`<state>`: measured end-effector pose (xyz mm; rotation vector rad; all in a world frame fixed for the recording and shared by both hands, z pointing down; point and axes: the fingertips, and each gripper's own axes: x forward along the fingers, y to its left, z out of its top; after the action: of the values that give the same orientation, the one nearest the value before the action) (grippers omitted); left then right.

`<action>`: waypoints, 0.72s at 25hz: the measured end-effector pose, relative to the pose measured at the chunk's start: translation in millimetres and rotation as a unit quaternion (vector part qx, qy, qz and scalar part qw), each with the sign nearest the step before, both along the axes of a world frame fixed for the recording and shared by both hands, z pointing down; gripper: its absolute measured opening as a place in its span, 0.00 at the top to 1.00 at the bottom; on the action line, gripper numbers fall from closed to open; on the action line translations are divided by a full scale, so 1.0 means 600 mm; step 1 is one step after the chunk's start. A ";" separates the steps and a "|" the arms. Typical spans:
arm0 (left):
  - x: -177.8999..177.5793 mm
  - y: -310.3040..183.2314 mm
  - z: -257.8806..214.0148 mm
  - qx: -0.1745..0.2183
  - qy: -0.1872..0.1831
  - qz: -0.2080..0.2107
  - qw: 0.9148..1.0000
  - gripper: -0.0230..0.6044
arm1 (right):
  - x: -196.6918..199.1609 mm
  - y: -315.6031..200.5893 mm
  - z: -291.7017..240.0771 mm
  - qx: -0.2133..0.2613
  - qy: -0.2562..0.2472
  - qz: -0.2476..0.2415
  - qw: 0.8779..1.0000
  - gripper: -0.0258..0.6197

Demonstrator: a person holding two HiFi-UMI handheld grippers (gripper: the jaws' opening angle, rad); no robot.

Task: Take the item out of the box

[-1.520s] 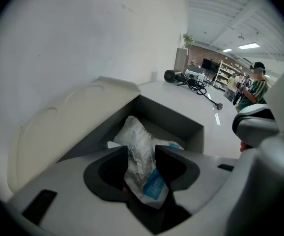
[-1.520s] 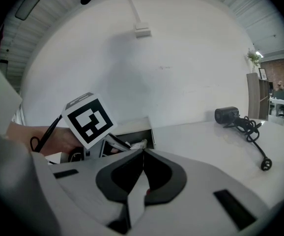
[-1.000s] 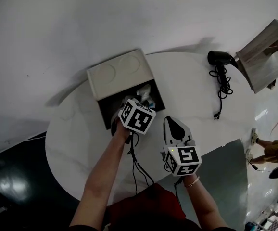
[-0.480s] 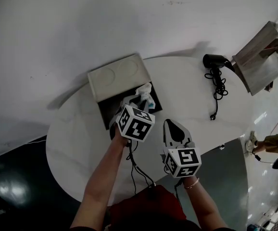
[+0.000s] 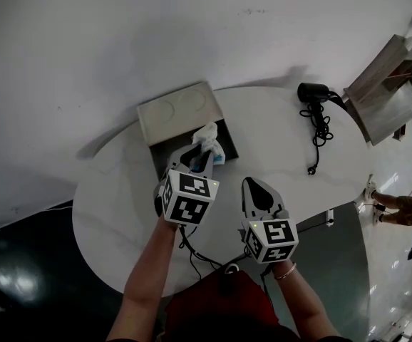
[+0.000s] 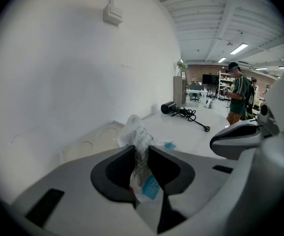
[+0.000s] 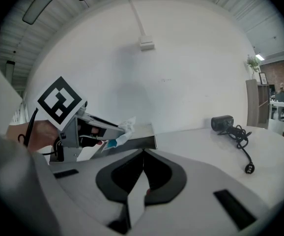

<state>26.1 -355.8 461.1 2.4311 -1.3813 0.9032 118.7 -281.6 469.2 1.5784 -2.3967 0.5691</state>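
A crinkled clear plastic packet [image 5: 207,137] with a blue label is pinched between the pads of my left gripper [image 5: 200,155], which holds it just above the open grey box [image 5: 229,135]. In the left gripper view the packet [image 6: 137,137] sticks up out of the left gripper [image 6: 142,156], with the box's lid [image 6: 90,141] lying behind it. My right gripper [image 5: 256,184] hovers over the white table nearer the person, shut with nothing in it. The right gripper [image 7: 143,154] looks toward the left gripper [image 7: 99,127], the packet [image 7: 122,130] and the box [image 7: 143,142].
The box's lid [image 5: 181,108] folds back toward the wall. A black hair dryer [image 5: 311,92] with its coiled cord lies at the round table's [image 5: 277,141] far right. A wooden cabinet [image 5: 388,84] stands beyond the table's right edge. A person stands in the room behind.
My left gripper has drawn back toward the person and up, bringing the packet out of the box's opening. The right gripper has stayed in place.
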 end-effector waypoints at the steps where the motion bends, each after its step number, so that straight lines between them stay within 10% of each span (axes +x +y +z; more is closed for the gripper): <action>1: -0.002 0.009 -0.010 0.006 0.005 -0.004 1.000 0.79 | 0.001 0.004 -0.006 0.003 -0.001 -0.002 1.000 0.94; 18: -0.034 0.165 -0.126 0.071 0.066 -0.080 0.992 0.79 | 0.004 0.068 -0.089 0.054 -0.014 -0.042 0.998 0.94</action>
<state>5.9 -256.7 385.3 2.3875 -1.6138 0.6143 121.0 -240.7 416.1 1.5105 -2.5406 0.4544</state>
